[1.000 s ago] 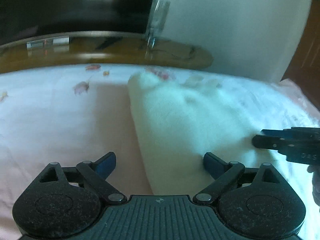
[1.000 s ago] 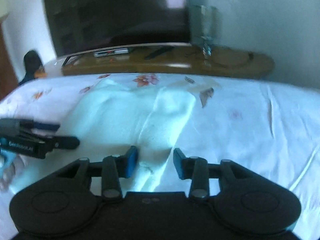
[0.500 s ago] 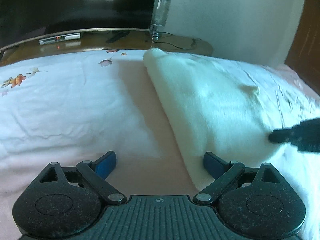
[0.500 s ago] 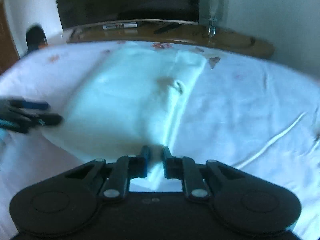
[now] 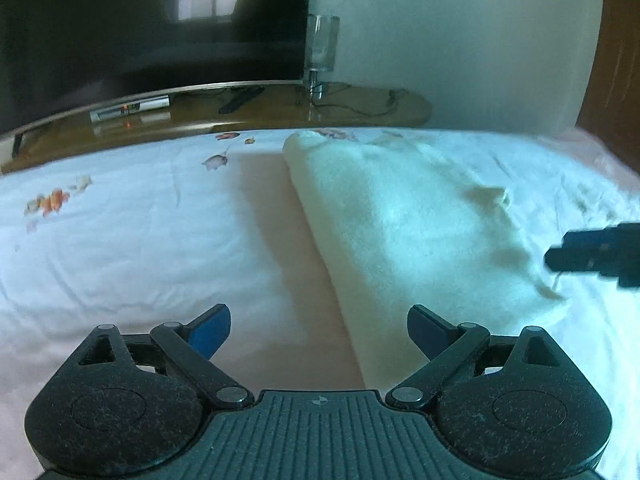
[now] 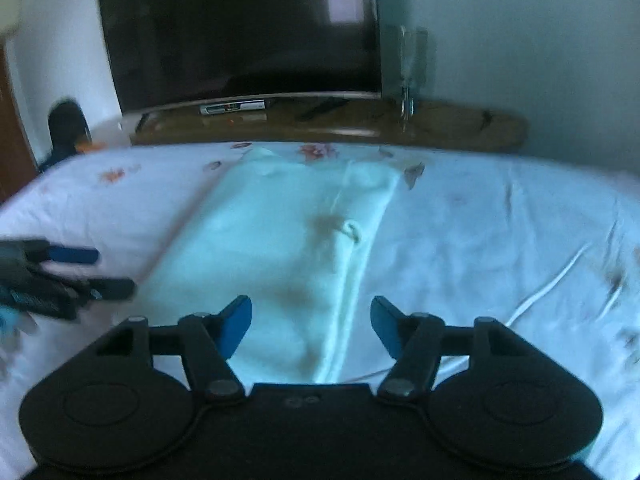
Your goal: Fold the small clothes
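Right hand-held gripper (image 6: 311, 322) has just opened, apparently releasing folded cloth (image 6: 276, 240).

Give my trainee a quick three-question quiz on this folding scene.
1. True or false: the right gripper is clamped on the white garment.
2. What is the garment lying on?
3. The left gripper is: A) open, B) shut on the garment, C) out of view.

Key: 1. False; its jaws have just been opening and stand apart over the cloth. 2. The floral bedsheet. 3. A.
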`<state>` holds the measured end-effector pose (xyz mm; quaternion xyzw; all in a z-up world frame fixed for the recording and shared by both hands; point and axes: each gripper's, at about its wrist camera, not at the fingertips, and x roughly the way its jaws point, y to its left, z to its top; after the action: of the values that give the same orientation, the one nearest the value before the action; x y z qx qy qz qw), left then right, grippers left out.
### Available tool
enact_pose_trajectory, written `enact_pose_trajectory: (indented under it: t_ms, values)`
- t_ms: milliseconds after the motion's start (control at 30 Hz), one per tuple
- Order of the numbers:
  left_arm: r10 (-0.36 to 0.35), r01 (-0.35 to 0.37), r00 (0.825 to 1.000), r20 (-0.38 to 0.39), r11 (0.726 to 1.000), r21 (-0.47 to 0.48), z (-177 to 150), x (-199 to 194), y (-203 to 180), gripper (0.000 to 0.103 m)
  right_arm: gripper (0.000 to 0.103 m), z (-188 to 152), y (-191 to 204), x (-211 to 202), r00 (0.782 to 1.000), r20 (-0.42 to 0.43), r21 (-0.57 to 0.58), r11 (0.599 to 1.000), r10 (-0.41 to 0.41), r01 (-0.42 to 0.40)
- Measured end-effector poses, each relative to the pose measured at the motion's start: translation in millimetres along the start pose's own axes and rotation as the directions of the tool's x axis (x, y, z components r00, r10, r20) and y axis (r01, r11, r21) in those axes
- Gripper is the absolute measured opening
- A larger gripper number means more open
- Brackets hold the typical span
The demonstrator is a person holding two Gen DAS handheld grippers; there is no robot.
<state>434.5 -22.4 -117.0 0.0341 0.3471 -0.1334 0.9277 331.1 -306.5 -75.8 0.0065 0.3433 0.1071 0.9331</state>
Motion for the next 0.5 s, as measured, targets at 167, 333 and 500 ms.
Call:
enact_pose_trajectory:
  t_ms: [167, 333, 500]
  values:
    - [0.038, -0.038, 0.999, 0.000, 0.999, 0.016, 10, 6, -4, 0.103, 0.075, 5, -23, 11, 1.000, -0.016, 0.119, 0.993, 0.004, -0.002]
    - [-0.025, 0.025, 1.000, 0.003, 1.000, 0.014, 16, 13, -4, 0.103, 0.080, 4, -45, 16, 0.999, -0.011, 0.240, 0.970, 0.046, -0.042]
    - [-0.239, 0.220, 0.969, -0.061, 0.951, -0.218, 20, 40, 31, 0.062, 0.087, 1, -86, 31, 0.989, 0.042, 0.461, 0.875, 0.144, -0.147]
